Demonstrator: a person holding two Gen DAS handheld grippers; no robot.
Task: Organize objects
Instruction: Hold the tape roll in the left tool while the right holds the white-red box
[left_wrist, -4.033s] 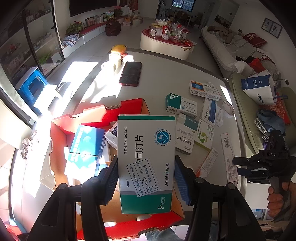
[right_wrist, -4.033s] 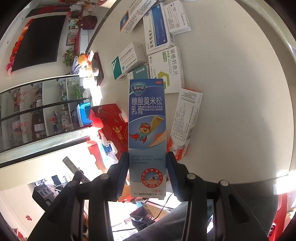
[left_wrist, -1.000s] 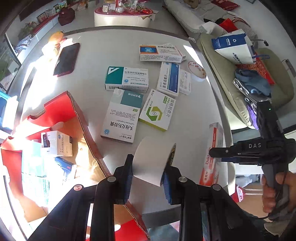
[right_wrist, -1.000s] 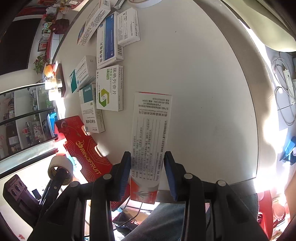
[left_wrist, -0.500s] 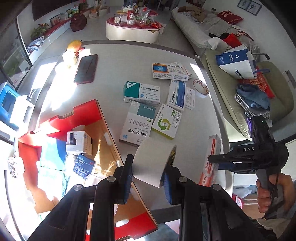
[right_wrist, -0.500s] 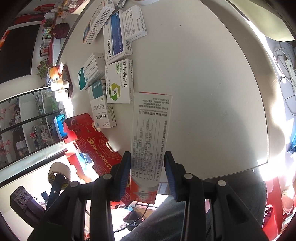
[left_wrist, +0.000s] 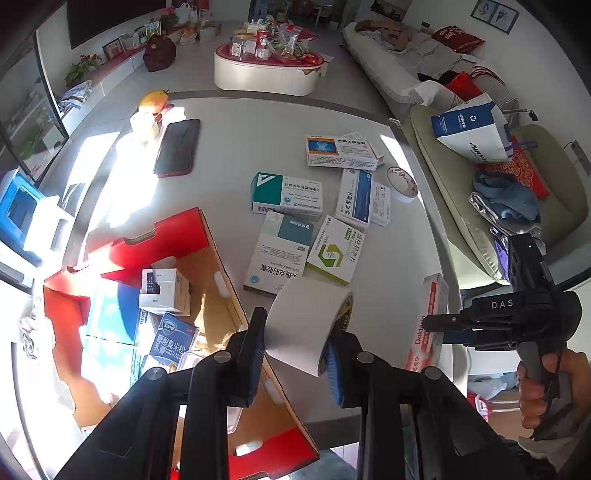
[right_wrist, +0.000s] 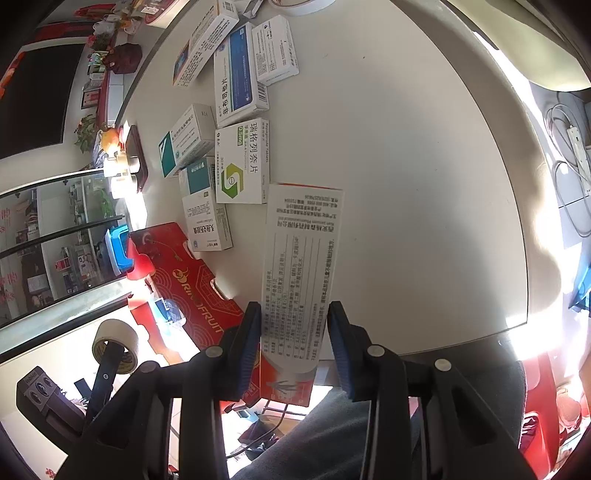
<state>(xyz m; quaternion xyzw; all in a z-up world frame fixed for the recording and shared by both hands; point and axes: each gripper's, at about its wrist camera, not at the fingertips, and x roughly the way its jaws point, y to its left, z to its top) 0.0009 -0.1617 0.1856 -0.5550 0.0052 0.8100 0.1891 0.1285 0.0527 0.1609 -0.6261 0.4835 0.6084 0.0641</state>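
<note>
My left gripper (left_wrist: 295, 350) is shut on a roll of white tape (left_wrist: 306, 325) and holds it above the right wall of the red cardboard box (left_wrist: 177, 229). The box holds several medicine packs, among them a blue cream pack (left_wrist: 171, 341). My right gripper (right_wrist: 293, 343) is shut on a long red-and-white Daktarin box (right_wrist: 299, 273) at the table's near edge; it also shows in the left wrist view (left_wrist: 428, 321). Several medicine boxes lie on the white table (right_wrist: 406, 166), such as a green-and-white one (left_wrist: 336, 251) and a teal one (left_wrist: 288, 194).
A black phone (left_wrist: 177, 147) and a small cup (left_wrist: 144, 125) lie at the table's far left. A second tape roll (left_wrist: 402, 182) sits by the right edge. A sofa with bags (left_wrist: 472, 133) stands to the right of the table.
My left gripper has moved left with the tape roll, toward the red box. My right gripper has lifted the Daktarin box slightly near the table edge.
</note>
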